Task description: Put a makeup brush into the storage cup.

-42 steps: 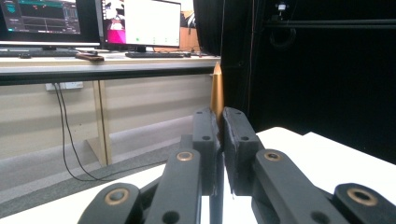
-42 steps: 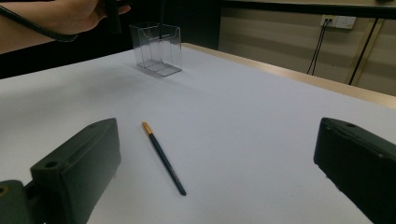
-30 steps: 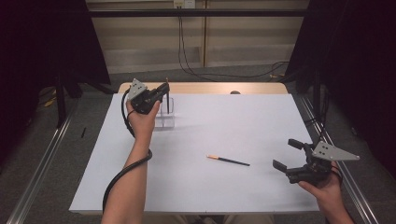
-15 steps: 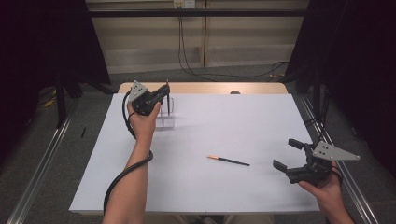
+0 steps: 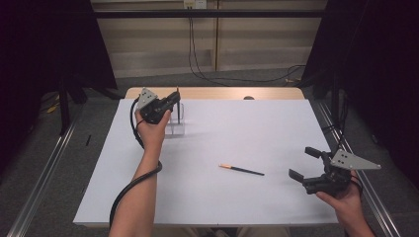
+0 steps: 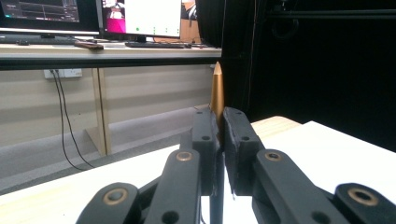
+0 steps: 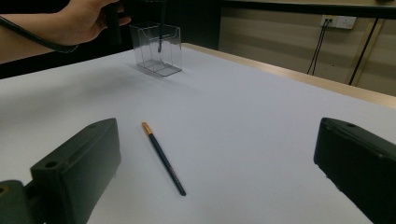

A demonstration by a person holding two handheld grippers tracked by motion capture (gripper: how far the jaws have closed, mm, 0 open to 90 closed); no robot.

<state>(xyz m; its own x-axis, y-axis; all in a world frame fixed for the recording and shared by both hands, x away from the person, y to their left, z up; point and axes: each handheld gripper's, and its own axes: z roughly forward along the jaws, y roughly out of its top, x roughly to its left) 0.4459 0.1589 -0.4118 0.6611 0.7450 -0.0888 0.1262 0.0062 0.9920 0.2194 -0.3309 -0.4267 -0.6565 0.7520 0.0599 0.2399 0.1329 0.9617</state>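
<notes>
My left gripper (image 5: 175, 97) is raised at the table's far left, shut on a dark pencil (image 5: 178, 111) that it holds upright. In the left gripper view the pencil's gold end (image 6: 216, 90) sticks up above the closed left gripper (image 6: 220, 125). The pencil's lower part hangs inside a clear plastic holder (image 5: 176, 124), and the right gripper view shows it (image 7: 159, 39) within the holder (image 7: 156, 50). A second dark pencil (image 5: 241, 170) with an orange end lies flat mid-table. My right gripper (image 5: 300, 162) rests near the right edge, open, with nothing between its jaws, aimed toward that pencil (image 7: 163, 157).
The white table sheet (image 5: 247, 128) covers most of a wooden table (image 5: 217, 93). Metal rails (image 5: 44, 173) run along both sides on the floor. Cables hang by the far wall. A desk with monitors (image 6: 140, 18) stands beyond the table.
</notes>
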